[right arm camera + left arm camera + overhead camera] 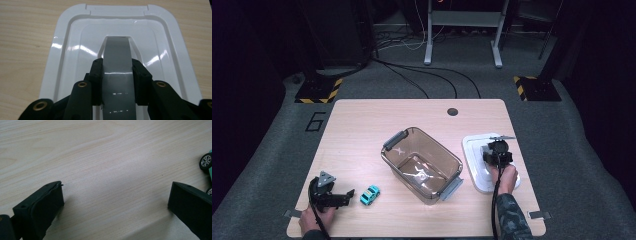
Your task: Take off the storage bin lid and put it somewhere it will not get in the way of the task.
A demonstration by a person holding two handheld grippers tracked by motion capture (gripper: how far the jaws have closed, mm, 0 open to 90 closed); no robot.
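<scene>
jaws of right gripper clamp lid handle, well inside rim.

The right gripper clamps its two black jaws on the grey handle of a white lid — handle running from six o'clock toward twelve — as the lid lies flat on the pale wooden table.

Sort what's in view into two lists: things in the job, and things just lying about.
In the job:
right tool, shut on the grey handle of the white lid
clear box
toy car, beside the open left tool

Lying about:
cables on the floor
</scene>
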